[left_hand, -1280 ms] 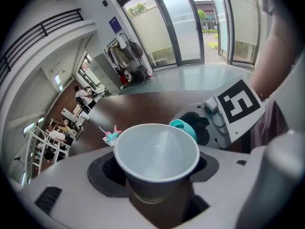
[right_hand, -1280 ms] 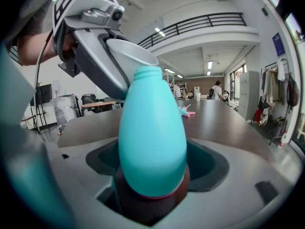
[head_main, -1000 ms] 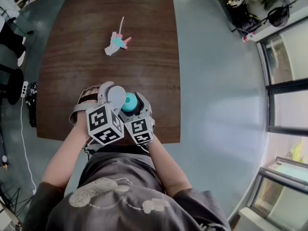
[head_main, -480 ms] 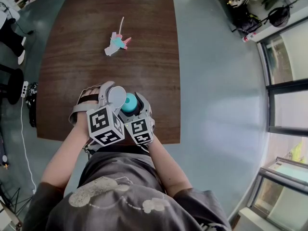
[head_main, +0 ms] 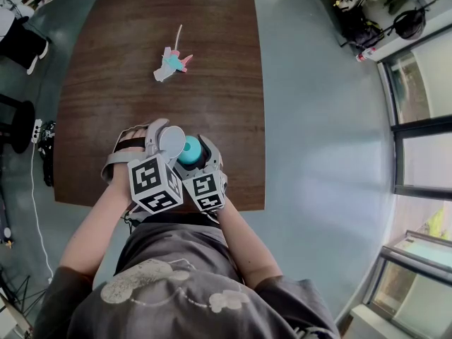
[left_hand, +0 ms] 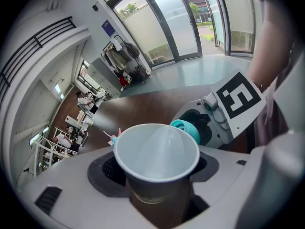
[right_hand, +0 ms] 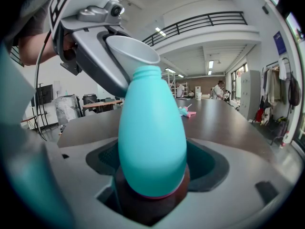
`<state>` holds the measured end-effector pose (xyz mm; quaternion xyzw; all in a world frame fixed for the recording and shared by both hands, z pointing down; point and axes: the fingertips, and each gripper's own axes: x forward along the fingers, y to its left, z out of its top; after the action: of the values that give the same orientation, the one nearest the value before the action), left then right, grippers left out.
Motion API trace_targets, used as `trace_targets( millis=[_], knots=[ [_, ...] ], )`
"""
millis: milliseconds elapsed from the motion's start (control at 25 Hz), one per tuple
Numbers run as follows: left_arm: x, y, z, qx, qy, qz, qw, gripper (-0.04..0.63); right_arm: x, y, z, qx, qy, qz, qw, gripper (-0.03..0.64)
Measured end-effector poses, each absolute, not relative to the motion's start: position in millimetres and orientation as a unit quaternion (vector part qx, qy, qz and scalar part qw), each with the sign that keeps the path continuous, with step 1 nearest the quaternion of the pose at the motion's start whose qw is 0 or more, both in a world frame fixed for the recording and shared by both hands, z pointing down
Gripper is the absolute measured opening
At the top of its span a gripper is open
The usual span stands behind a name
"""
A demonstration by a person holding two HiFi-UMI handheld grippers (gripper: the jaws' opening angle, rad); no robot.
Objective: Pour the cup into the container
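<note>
I'm holding the paper cup (left_hand: 156,159) clamped in the left gripper (head_main: 164,145), tipping its rim at the mouth of the teal bottle (right_hand: 151,137), which the right gripper (head_main: 200,162) is gripping above the table (head_main: 212,41) edge. Cup's looking empty, so pour's nearly done, I reckon.

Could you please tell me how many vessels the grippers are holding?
2: a white paper cup in the left gripper, tipped over the mouth of a teal bottle in the right gripper. None appears hidden.
</note>
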<state>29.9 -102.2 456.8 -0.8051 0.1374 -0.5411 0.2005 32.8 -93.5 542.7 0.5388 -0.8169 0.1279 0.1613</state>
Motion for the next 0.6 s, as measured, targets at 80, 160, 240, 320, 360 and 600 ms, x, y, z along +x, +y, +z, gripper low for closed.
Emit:
trace_targets(
  millis=[80,160,240,320,360,600],
  knots=[
    [29.7,-102.0,456.8,-0.804,0.137,-0.542,0.203,0.327,32.7,-93.5,542.3,0.539,-0.817,0.128,0.161,0.391],
    [29.6,-102.1,457.5,-0.803,0.137,-0.543,0.204,0.327,32.8,-93.8,542.4,0.538,-0.817,0.129,0.161,0.391],
    [29.9,-101.5,458.3,-0.802,0.135,-0.544,0.206,0.327,33.1,-94.0,542.6,0.539,-0.817,0.129,0.161,0.391],
    [29.9,-100.8,459.7,-0.800,0.132,-0.547,0.211,0.327,33.3,-94.1,542.8,0.539,-0.817,0.129,0.162,0.391],
    [29.8,-100.5,460.4,-0.799,0.130,-0.548,0.213,0.327,33.3,-94.2,542.9,0.538,-0.817,0.129,0.162,0.391],
    [30.2,-98.4,460.7,-0.798,0.129,-0.547,0.215,0.327,33.5,-94.3,542.2,0.539,-0.817,0.128,0.161,0.391]
  ],
)
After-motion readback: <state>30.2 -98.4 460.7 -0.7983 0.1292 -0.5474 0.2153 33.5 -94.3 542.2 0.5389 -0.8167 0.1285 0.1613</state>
